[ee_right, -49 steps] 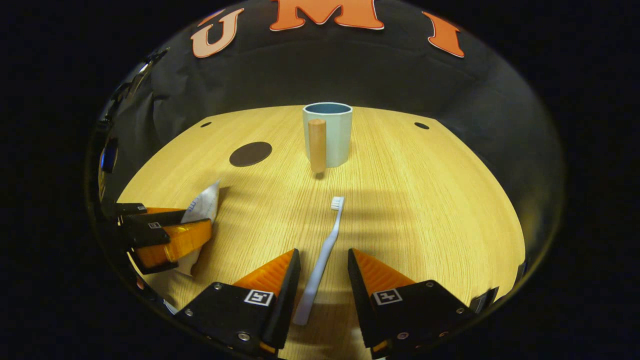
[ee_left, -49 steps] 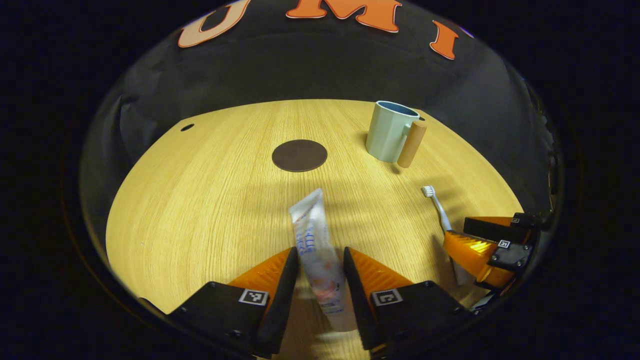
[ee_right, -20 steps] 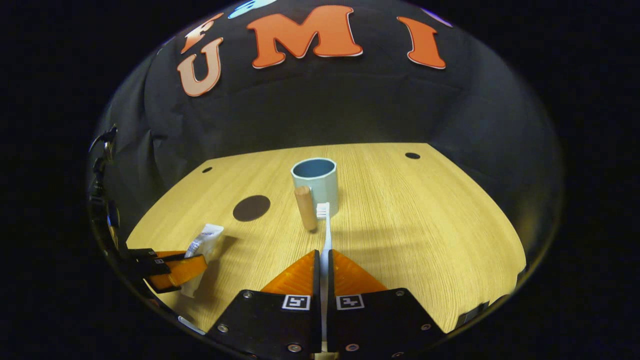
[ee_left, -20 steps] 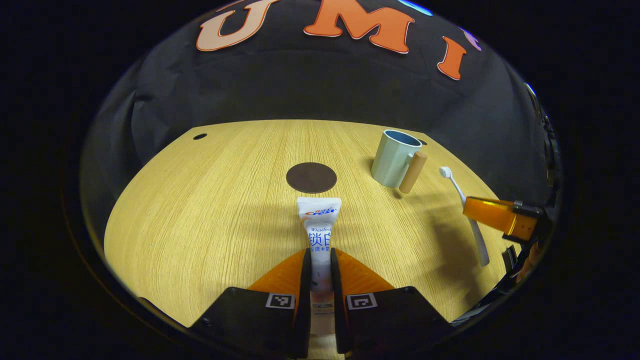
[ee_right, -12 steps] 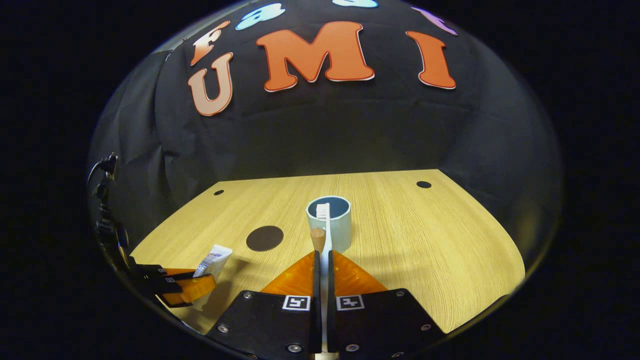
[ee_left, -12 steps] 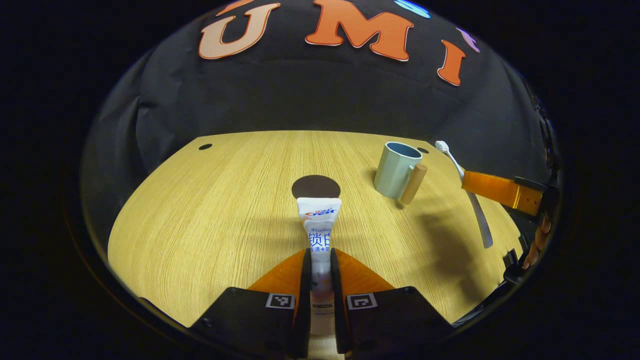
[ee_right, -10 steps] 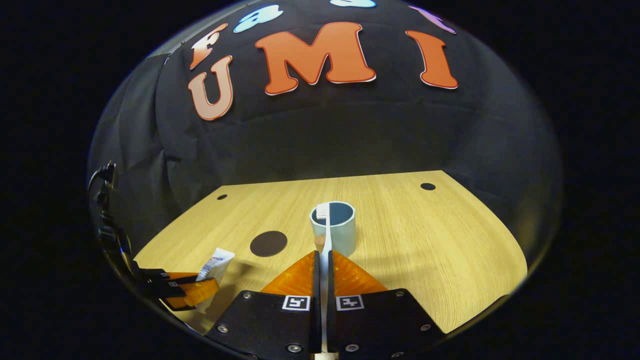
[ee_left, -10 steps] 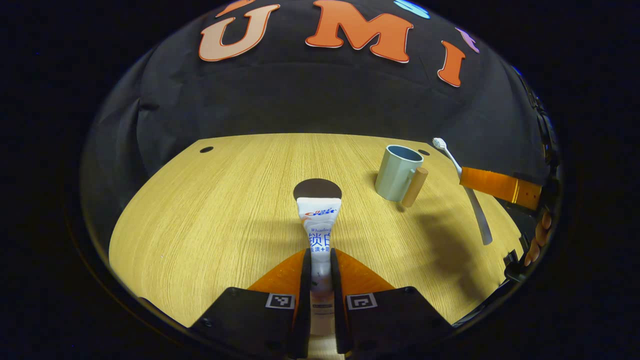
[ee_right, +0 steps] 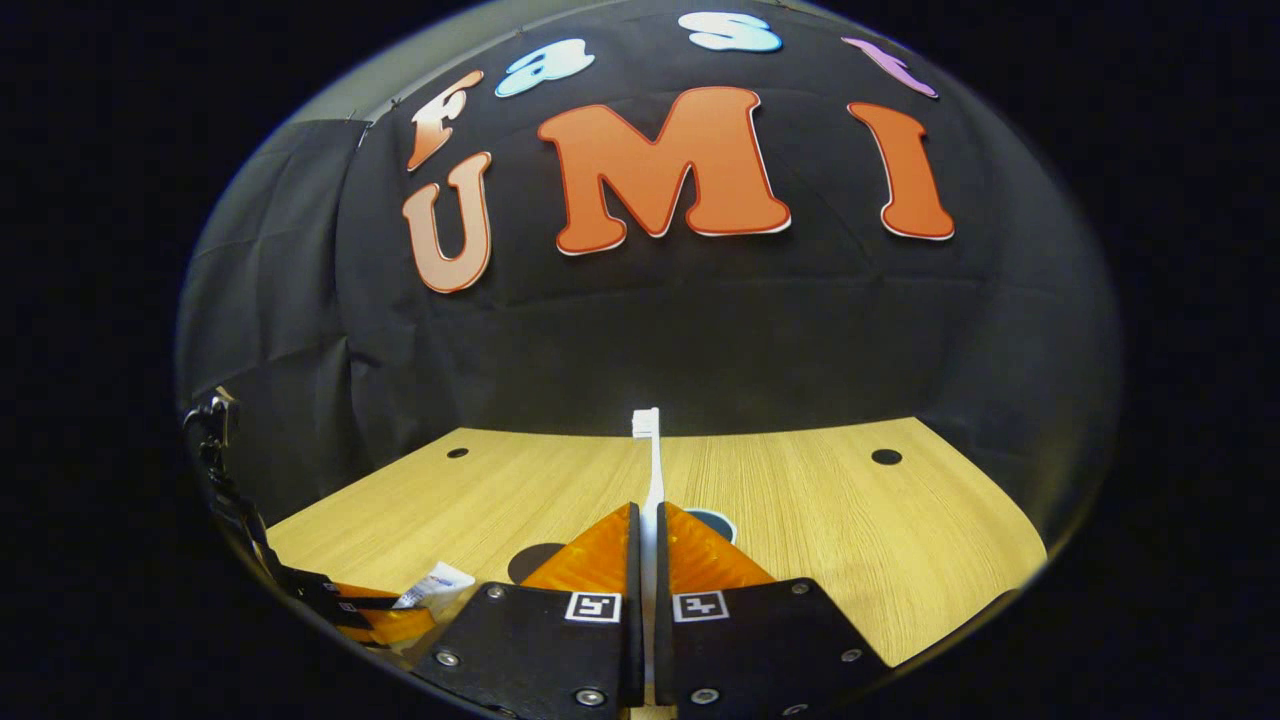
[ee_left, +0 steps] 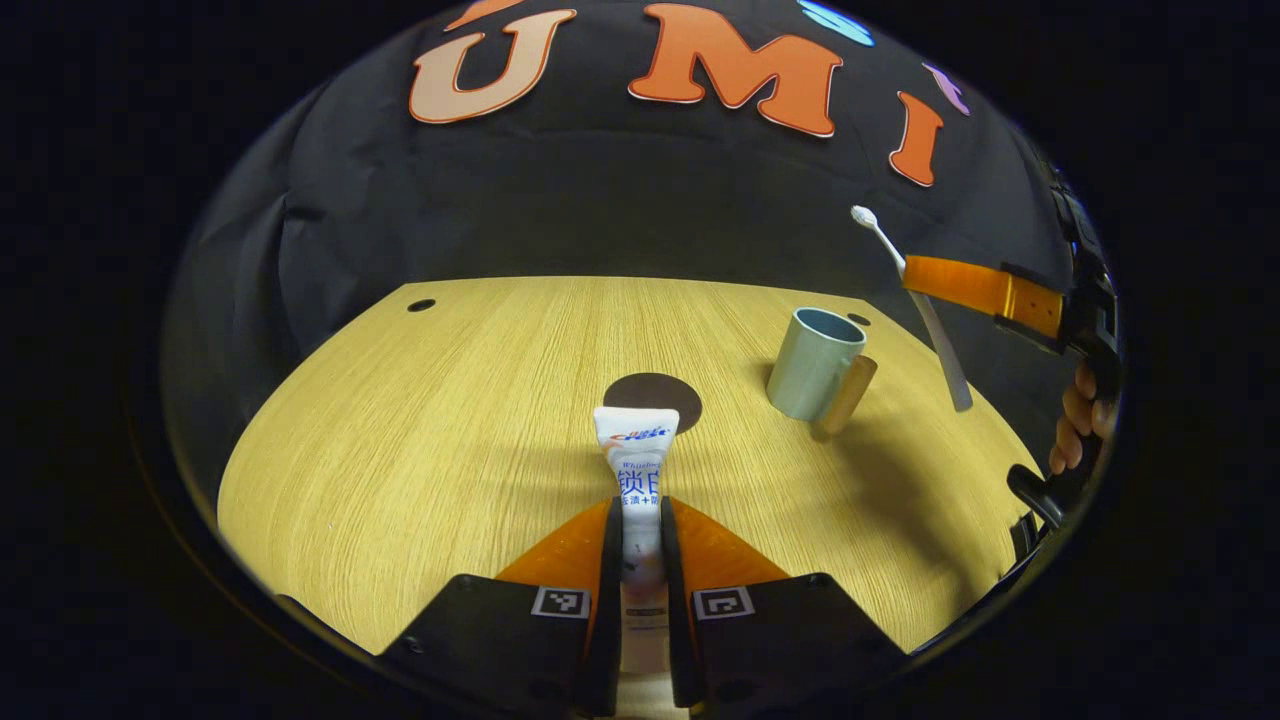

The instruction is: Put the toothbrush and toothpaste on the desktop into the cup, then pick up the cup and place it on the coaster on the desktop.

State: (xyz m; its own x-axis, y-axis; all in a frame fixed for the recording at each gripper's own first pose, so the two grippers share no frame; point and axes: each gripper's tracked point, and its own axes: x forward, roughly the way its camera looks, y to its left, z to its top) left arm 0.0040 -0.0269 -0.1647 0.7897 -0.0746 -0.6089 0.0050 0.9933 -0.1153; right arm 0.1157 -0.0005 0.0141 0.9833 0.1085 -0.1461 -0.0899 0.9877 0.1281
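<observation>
- Left claw (ee_left: 637, 530): both fingers pinch the toothpaste (ee_left: 637, 465) on its two sides. The tube sticks out forward between them, flat crimped end ahead, held clear above the counter (ee_left: 420, 430).
- Right claw (ee_right: 646, 545): fingers pressed together on the toothbrush (ee_right: 650, 470), whose handle runs up the narrow gap between them, bristle head on top against the dark wall.
- In the left gripper view, the right claw (ee_left: 925, 278) is at the right edge, raised above the counter, with a hand (ee_left: 1080, 420) below it. The toothbrush (ee_left: 905, 290) crosses it at a slant, bristles uppermost, handle end hanging down.
- Cup (ee_left: 812, 362): stands upright on the counter, far right side, with a wooden handle on its near-right side. It is below and left of the raised toothbrush, not touching it. Interior contents cannot be told.
- In the right gripper view, only a part of the cup's rim (ee_right: 718, 522) is visible just behind the right finger.
- Coaster (ee_left: 655, 395): a dark round disc flat on the counter, left of the cup and apart from it, just beyond the end of the toothpaste.
</observation>
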